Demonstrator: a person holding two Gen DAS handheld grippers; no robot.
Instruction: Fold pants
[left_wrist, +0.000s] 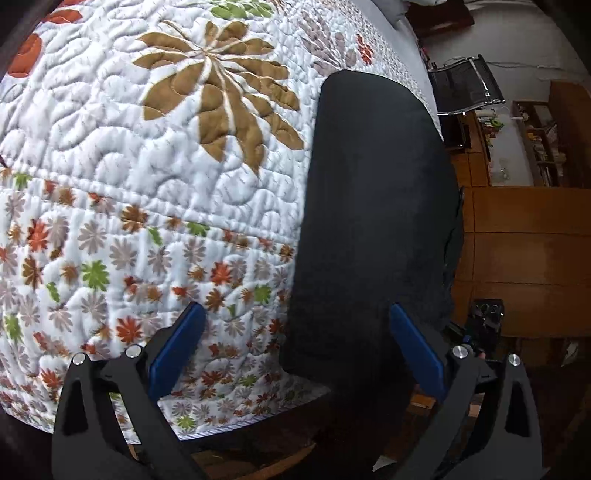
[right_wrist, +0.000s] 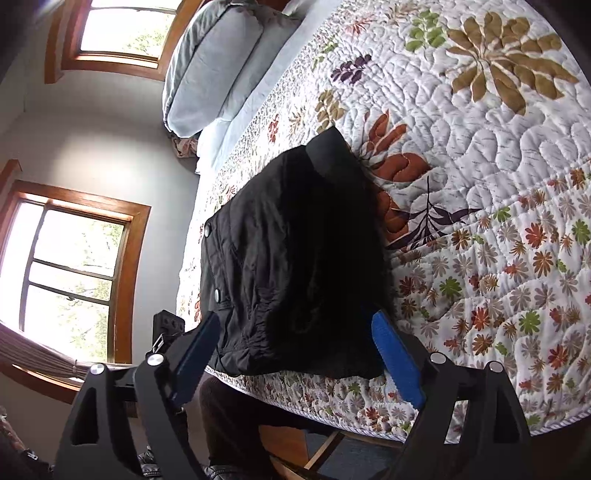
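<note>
A floral quilt (right_wrist: 480, 184) covers the bed; the black pants (right_wrist: 295, 258) lie at centre frame along its near edge, seemingly already doubled. Left gripper (left_wrist: 297, 343) and right gripper (right_wrist: 295, 343) hover spread wide, holding nothing, probably poised to pinch the near hem.

Pants (right_wrist: 295, 266) on quilt (right_wrist: 480, 184), near edge.

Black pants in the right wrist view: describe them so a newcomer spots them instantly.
Start at the bed's floral quilt, then go to its near edge, below the grey pillows. The black pants lie there folded into a compact block, the only plain dark item, with two silver snaps along one side.
</note>
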